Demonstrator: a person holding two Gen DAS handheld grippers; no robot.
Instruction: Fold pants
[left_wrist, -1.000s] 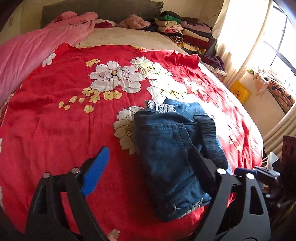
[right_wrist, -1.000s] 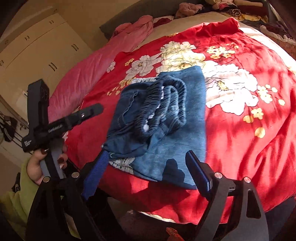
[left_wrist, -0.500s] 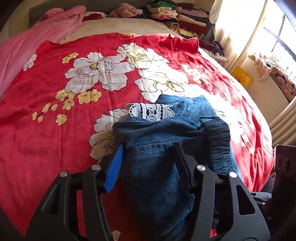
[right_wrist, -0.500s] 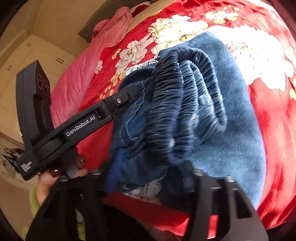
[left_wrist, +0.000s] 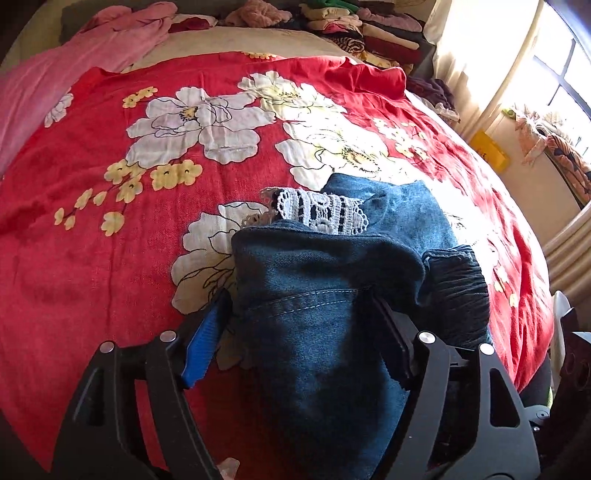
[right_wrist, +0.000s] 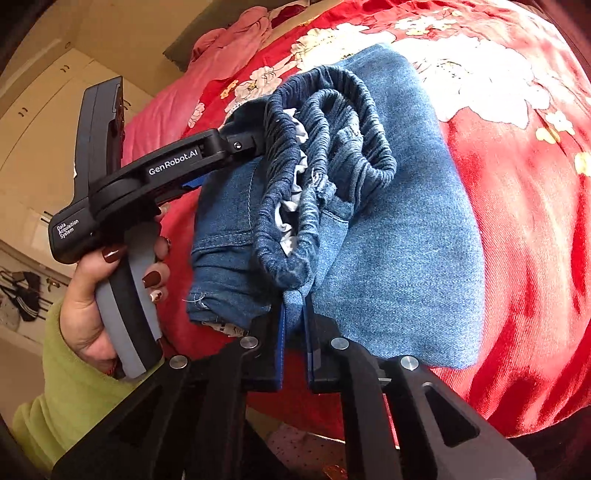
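Note:
Folded blue denim pants (left_wrist: 317, 295) with white lace trim (left_wrist: 321, 212) lie near the front edge of a red floral bedspread (left_wrist: 110, 258). My left gripper (left_wrist: 303, 314) straddles the thick folded bundle, its jaws closed against both sides. The pants also show in the right wrist view (right_wrist: 399, 240), with the elastic waistband (right_wrist: 332, 155) bunched on top. My right gripper (right_wrist: 293, 306) is shut on a denim edge at the near side. The left gripper (right_wrist: 177, 166) shows there too, held by a hand.
A pink blanket (left_wrist: 74, 55) lies at the bed's far left. Stacked folded clothes (left_wrist: 369, 33) sit at the head of the bed. A window and curtain (left_wrist: 517, 74) are on the right. White cupboards (right_wrist: 44, 110) stand beyond the bed.
Both grippers moved in from in front of the bed onto the pants and closed on them. The right gripper went from wide open to pinching the near denim edge.

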